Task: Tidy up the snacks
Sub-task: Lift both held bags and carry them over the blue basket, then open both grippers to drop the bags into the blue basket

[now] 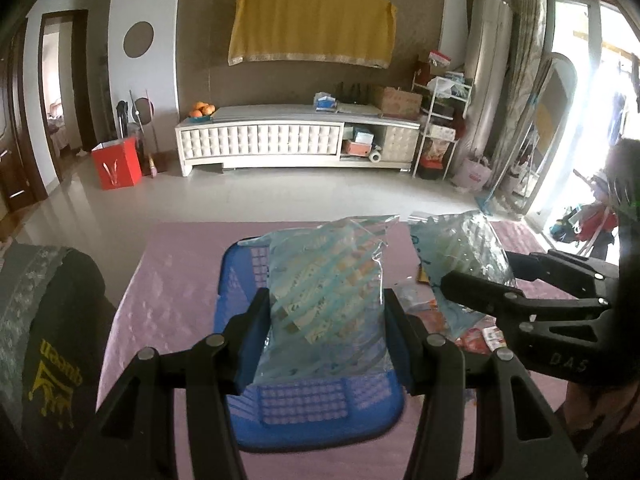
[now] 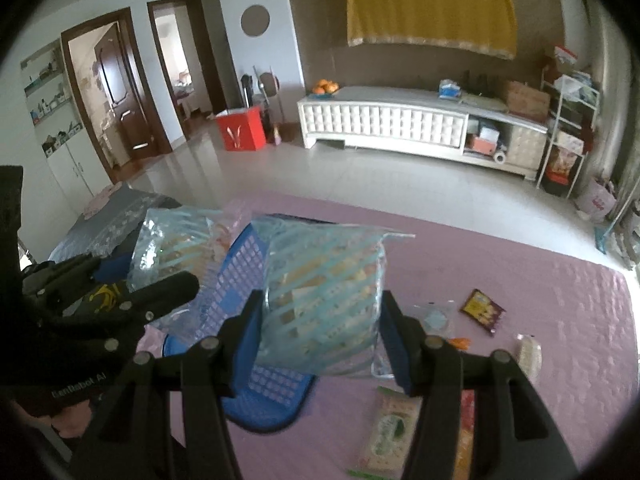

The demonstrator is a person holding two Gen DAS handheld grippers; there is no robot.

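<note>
A blue plastic basket [image 1: 308,416] stands on the pink-covered table; it also shows in the right wrist view [image 2: 240,276]. My left gripper [image 1: 326,340] is shut on a clear blue-striped snack bag [image 1: 324,292] and holds it over the basket. My right gripper [image 2: 320,328] is shut on a second blue-striped snack bag [image 2: 324,292], held just right of the basket; this bag also shows in the left wrist view [image 1: 460,252], with the right gripper [image 1: 480,280] beside it. The left gripper [image 2: 132,284] and its bag [image 2: 176,248] appear at the left of the right wrist view.
Loose snacks lie on the table right of the basket: a dark packet [image 2: 482,310], a small round-print packet [image 2: 436,316], a green-white packet [image 2: 390,432], a pale bar [image 2: 528,354] and red packets [image 1: 476,336]. A dark bag [image 1: 56,340] lies left.
</note>
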